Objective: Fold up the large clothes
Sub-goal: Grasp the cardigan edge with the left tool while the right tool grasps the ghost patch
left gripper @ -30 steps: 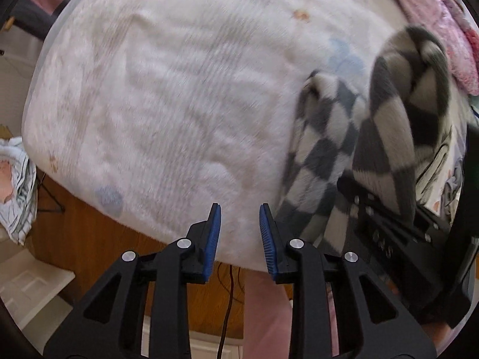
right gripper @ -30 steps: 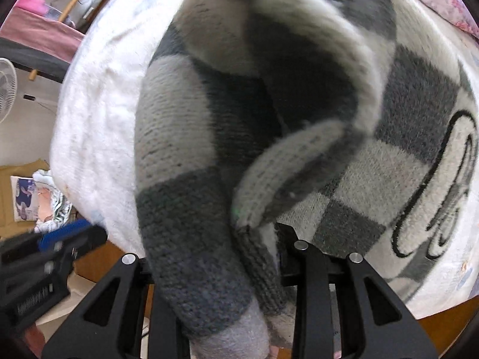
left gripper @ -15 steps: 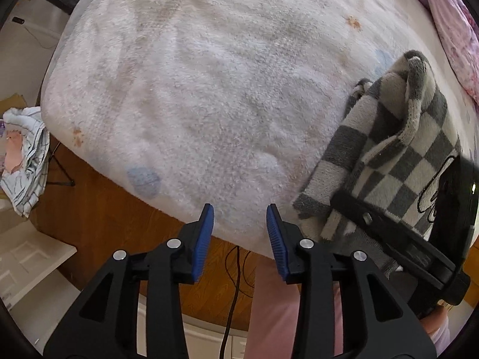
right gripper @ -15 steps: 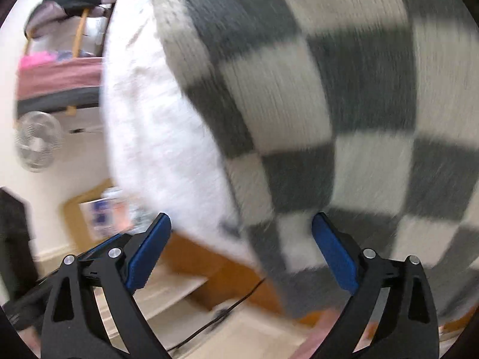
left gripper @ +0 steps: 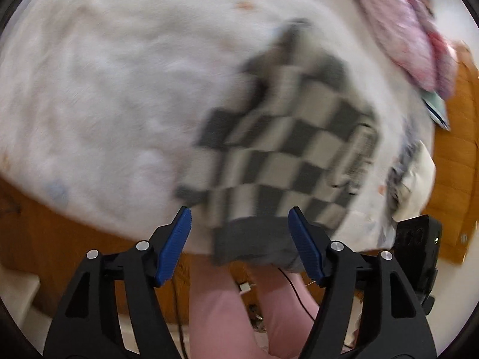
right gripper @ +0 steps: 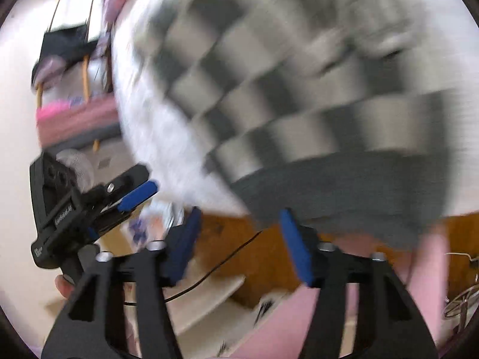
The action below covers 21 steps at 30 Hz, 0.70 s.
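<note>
Now that my right hand-held gripper [right gripper: 239,233] has let go and is closing on nothing, the checked sweater [left gripper: 287,149] lies bunched on the bed [left gripper: 104,89] at my left view's three o'clock. My left hand-held gripper [left gripper: 239,227] is spreading, empty, by the dark hem, so the next fold can start.

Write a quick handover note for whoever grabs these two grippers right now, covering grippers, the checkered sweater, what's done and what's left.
Left gripper: jaws opening, holding nothing; the sweater's dark hem sits in line with the gap, pads not pressing it.
Right gripper: jaws closing, nothing between them; hem lies just beyond its right fingertip.
Checkered sweater: lying partly folded on the white bedspread, hem at the near edge.
Done: sweater laid down and let go.
Left: probably take the hem and finish folding. Both views are blurred, so check the folds.
</note>
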Each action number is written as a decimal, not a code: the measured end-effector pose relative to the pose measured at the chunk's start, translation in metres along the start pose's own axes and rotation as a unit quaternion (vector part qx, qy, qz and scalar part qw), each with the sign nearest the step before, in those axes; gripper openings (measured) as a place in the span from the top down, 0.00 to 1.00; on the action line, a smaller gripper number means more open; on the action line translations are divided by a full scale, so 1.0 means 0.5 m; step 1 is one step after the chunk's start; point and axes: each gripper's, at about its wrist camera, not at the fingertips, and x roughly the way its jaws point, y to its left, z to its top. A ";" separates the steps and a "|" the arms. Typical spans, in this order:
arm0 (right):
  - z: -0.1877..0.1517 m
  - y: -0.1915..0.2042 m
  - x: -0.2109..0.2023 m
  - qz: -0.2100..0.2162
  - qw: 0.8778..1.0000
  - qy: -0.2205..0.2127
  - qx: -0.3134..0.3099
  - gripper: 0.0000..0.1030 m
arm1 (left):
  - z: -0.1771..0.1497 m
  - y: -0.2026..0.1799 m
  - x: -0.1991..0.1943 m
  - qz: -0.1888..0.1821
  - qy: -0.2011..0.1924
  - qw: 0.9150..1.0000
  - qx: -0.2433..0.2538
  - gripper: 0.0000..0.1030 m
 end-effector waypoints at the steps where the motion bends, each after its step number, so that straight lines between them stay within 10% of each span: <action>1: -0.002 -0.014 -0.034 -0.028 0.999 -0.025 -0.007 0.71 | 0.003 -0.023 -0.001 0.001 -0.009 1.000 0.018 0.36; 5: 0.036 -0.013 -0.155 -0.126 0.981 -0.134 -0.056 0.83 | 0.038 -0.125 -0.009 0.059 -0.097 0.991 0.073 0.77; 10: 0.156 0.032 -0.199 -0.162 0.961 -0.192 -0.117 0.93 | 0.130 -0.202 0.020 0.073 -0.153 0.979 0.110 0.84; 21: 0.400 -0.017 0.031 -0.121 0.989 -0.077 -0.036 0.99 | 0.299 -0.186 0.245 0.179 -0.094 0.977 0.065 0.86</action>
